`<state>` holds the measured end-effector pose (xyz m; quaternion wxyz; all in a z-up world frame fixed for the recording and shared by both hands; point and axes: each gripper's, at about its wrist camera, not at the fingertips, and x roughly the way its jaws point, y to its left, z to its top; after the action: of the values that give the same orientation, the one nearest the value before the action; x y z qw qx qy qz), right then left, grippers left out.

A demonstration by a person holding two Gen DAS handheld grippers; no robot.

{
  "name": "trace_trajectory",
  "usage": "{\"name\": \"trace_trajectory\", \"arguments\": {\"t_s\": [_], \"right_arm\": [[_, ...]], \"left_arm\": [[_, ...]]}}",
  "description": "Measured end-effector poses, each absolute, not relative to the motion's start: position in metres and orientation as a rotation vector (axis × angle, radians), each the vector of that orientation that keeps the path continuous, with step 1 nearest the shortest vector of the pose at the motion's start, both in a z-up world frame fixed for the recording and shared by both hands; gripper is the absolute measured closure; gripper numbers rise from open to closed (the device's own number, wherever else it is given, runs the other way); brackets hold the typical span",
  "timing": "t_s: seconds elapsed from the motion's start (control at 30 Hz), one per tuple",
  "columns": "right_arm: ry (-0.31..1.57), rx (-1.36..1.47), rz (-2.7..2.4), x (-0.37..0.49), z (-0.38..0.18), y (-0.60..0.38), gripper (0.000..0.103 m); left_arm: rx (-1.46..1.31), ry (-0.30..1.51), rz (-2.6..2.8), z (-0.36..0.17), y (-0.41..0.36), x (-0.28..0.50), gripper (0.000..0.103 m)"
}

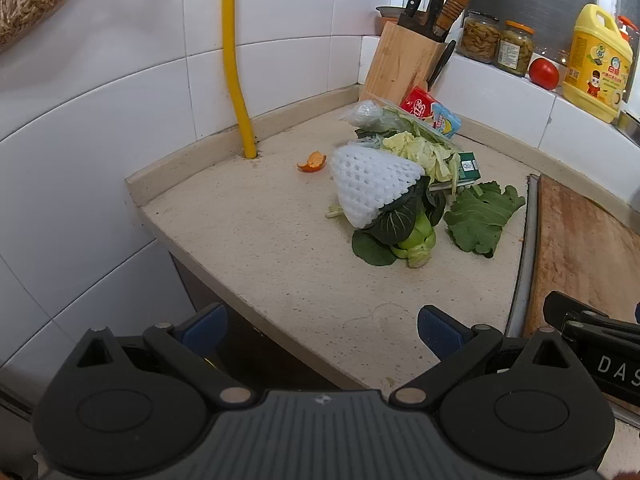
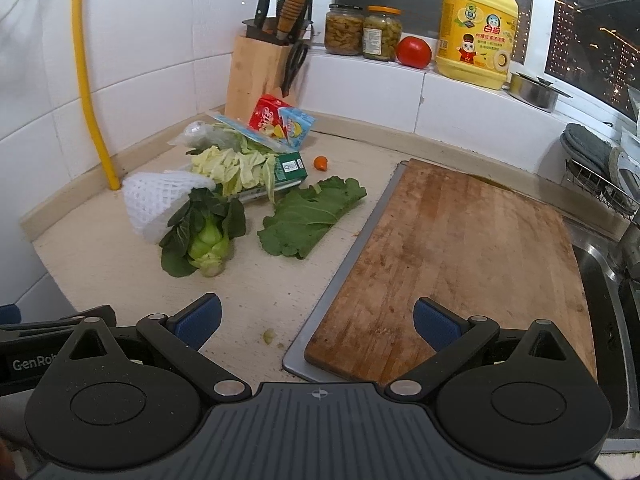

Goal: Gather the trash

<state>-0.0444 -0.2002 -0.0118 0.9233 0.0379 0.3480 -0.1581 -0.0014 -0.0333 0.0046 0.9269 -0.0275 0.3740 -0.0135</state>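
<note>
On the bench (image 1: 256,240) both my tongs, left (image 1: 322,330) and right (image 2: 316,320), gape empty; the loose cabbage shreds (image 2: 236,168) could scatter if I grab the pile carelessly.

A wooden knife block (image 2: 256,72) is standing in the corner; a tomato (image 2: 413,51) is sitting beside a yellow detergent jug (image 2: 476,28).

Both wrist views look forward and down over the table (image 1: 260,240) from its near edge. The left view faces the tiled corner; the right view sits further right, over the cutting board (image 2: 460,256). Both share the vegetable scrap pile (image 1: 400,184) and the knife block (image 2: 256,72).
</note>
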Motion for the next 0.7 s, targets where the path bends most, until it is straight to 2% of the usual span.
{"name": "trace_trajectory", "arguments": {"t_s": [0.7], "right_arm": [[0.71, 0.071, -0.323, -0.0459, -0.0108, -0.1931, 0.0]], "left_arm": [[-0.062, 0.759, -0.012, 0.0053, -0.025, -0.0044, 0.005]]}}
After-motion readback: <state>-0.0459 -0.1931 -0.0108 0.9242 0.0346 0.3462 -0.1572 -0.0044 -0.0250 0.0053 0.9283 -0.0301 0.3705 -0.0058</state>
